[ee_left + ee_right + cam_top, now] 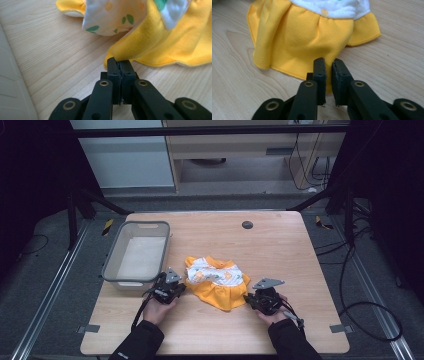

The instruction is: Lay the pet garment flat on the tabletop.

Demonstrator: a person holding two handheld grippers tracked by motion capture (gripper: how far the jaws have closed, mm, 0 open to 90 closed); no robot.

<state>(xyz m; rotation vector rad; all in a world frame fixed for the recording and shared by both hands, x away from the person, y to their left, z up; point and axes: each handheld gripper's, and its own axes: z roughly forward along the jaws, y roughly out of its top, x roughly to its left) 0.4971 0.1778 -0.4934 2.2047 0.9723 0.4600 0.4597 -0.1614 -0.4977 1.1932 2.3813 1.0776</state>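
A: Dress (218, 282), small and yellow with a white printed top, lies near the middle of the table (280, 245), spread flat with its skirt toward the person.

B: And the biggest thing beside it?

A: A grey plastic basket (113, 262) at the table's left side, just left of the dress and apart from it.

B: The hands?

A: The left hand (159, 306) and right hand (272, 312) come in from the near edge, dark sleeves behind them, each holding a gripper.

B: What is the left gripper (121, 64) doing?

A: In the left gripper view its jaws are clamped together on a fold of the yellow skirt hem (155, 45), which rises slightly off the wood there.

B: And the right gripper (329, 65)?

A: In the right gripper view its jaws stand a narrow gap apart at the skirt's yellow edge (297, 42). The fabric seems to run between them, but they are not pressed closed on it.
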